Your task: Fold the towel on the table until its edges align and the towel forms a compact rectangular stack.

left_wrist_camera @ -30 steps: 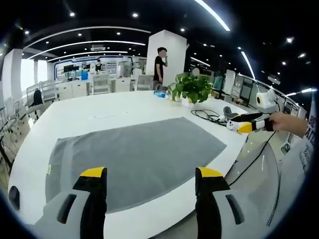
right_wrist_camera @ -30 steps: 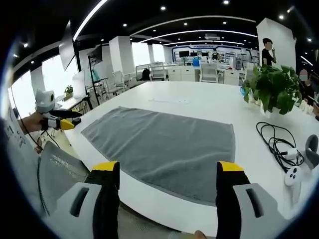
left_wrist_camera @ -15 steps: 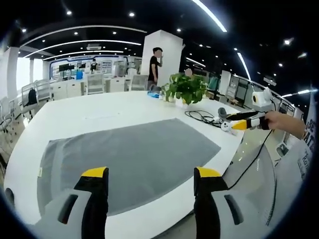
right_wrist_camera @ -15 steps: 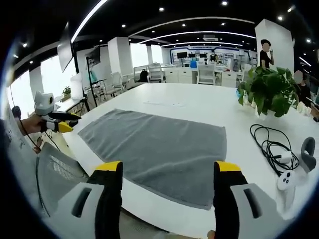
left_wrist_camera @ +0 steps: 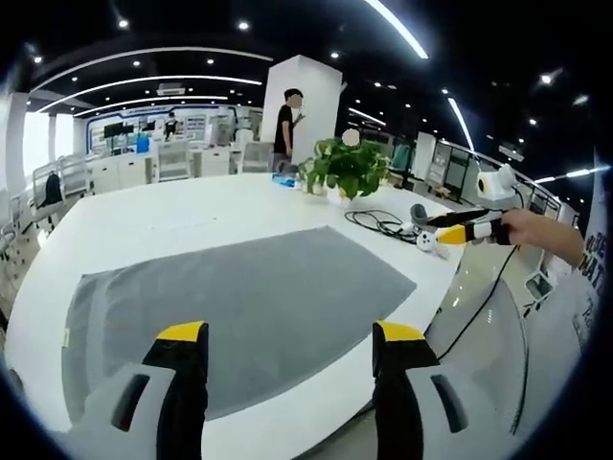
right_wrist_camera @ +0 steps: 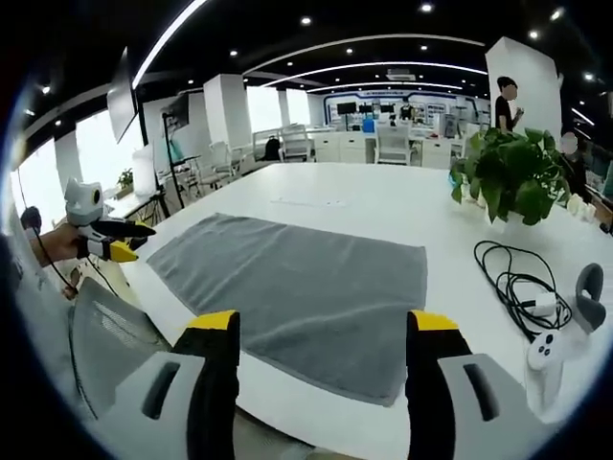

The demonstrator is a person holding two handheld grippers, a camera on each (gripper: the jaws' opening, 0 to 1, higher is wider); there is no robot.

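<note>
At six o'clock in the left gripper view, the left gripper (left_wrist_camera: 287,335) is held wide open with nothing between its yellow-tipped jaws, and the right gripper (right_wrist_camera: 324,324) is held likewise in the right gripper view, gaping and empty. Both are kept off the near edge of the desk (left_wrist_camera: 172,216), apparently so that the whole cloth can be taken in before a near edge or corner is chosen. The towel (left_wrist_camera: 239,302) is spread flat and unfolded on the white desk, just past the jaws, its grey pile lying smooth; no fold is judged to have been made yet. In the left gripper view the right gripper is seen at three o'clock, held by a hand (left_wrist_camera: 541,235) beyond the desk corner. Farther out, a black cable (right_wrist_camera: 512,278) and a white controller (right_wrist_camera: 541,353) are laid at three o'clock in the right gripper view, with a potted plant (right_wrist_camera: 508,172) behind. An open office with ceiling strip lights and a standing person (left_wrist_camera: 284,129) is seen beyond.
</note>
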